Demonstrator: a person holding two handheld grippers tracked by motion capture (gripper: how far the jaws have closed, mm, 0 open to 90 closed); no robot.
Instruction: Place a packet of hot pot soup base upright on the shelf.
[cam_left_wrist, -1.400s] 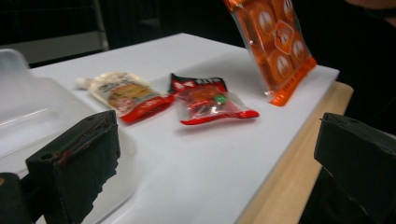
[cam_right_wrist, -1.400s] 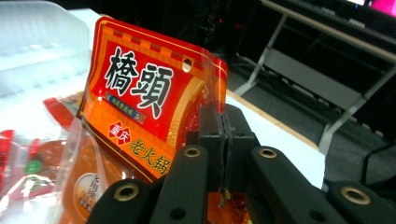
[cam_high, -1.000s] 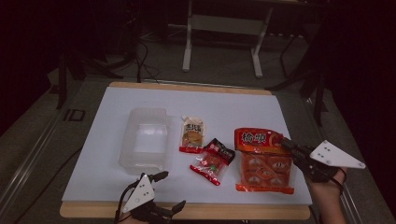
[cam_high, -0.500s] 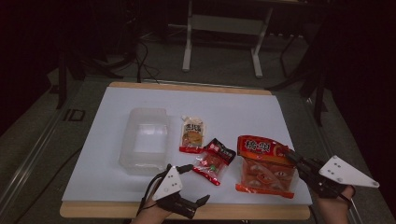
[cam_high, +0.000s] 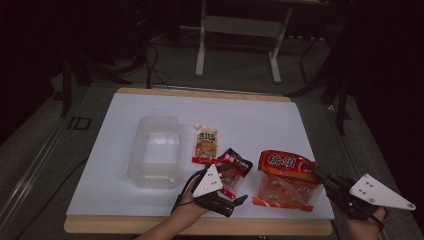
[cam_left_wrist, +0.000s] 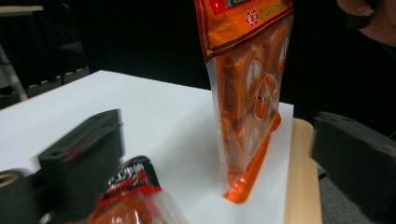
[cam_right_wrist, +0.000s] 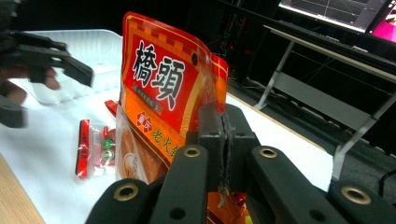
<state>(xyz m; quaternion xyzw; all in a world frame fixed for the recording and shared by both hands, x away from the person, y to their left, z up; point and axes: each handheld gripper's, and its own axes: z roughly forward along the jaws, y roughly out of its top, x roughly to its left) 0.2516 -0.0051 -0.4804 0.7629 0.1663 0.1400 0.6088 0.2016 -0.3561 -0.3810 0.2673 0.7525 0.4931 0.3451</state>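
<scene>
A large orange snack bag (cam_high: 285, 182) stands tilted on its lower edge at the front right of the white sheet (cam_high: 250, 112). My right gripper (cam_high: 321, 176) is shut on the bag's right edge; in the right gripper view the jaws (cam_right_wrist: 224, 133) pinch the bag (cam_right_wrist: 161, 79). My left gripper (cam_high: 235, 184) is open at the front middle, straddling the near end of a small red packet (cam_high: 234, 167). In the left gripper view that packet (cam_left_wrist: 128, 198) lies beside the left jaw, and the orange bag (cam_left_wrist: 247, 93) stands upright ahead.
A clear plastic container (cam_high: 154, 150) sits left of centre. An orange-and-white sauce pouch (cam_high: 206, 145) lies flat between it and the red packet. The table's wooden front edge (cam_high: 200, 227) runs just below both hands. Metal stand legs (cam_high: 202, 45) rise beyond the far edge.
My left gripper has moved right along the front edge until its jaws straddle the red packet. The right gripper has drawn the orange bag's edge rightward, and the bag has risen from flat to tilted upright.
</scene>
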